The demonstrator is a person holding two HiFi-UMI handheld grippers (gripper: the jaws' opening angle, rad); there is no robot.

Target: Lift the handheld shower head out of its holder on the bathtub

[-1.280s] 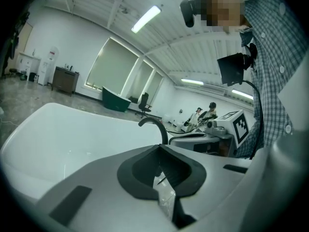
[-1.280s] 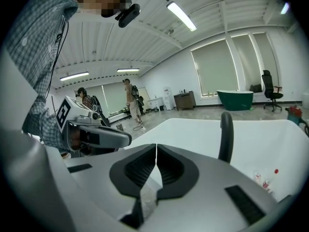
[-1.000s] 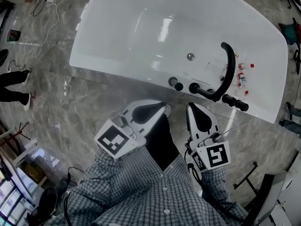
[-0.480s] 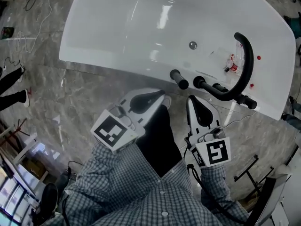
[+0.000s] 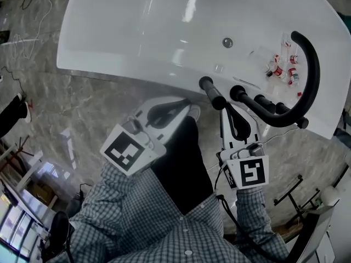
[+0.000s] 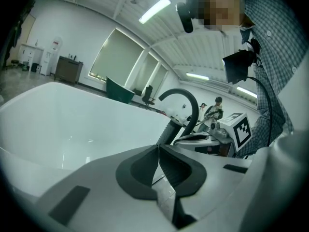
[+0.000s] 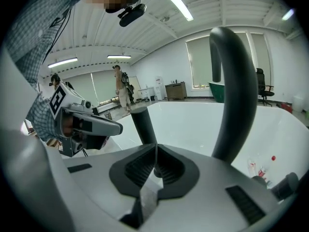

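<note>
Grey marbled floor (image 5: 82, 108) surrounds a white tub (image 5: 137, 32) in a bright, open hall. On the tub's near rim stands the shower head (image 5: 211, 92). I take it to be the slim black cylinder upright in its holder, left of the tall arched spout (image 5: 314, 75) and the short black knobs (image 5: 239, 93) along the spout's foot.

It looks stiff and fairly light. The shaft is smooth, round and matt, so it would likely slip or twist in a loose pinch. A hose probably hangs from its lower end, out of sight, and would drag as the head rises. The best hold, by my reading, is square across the shaft about halfway up, clear of the holder. The pull should then run straight along its axis so that it does not jam.

The right gripper (image 5: 225, 112) is nearest. Its tips point at the shaft from just beside it, not touching as far as I can tell. Its jaws are pressed together with nothing between them, and they must part before any grasp. The left gripper (image 5: 192, 113) sits near the rim a little to the left, its jaws likewise closed and empty. Small red-capped bottles (image 5: 282, 67) lie on the tub floor beyond the spout, well apart from the work.
</note>
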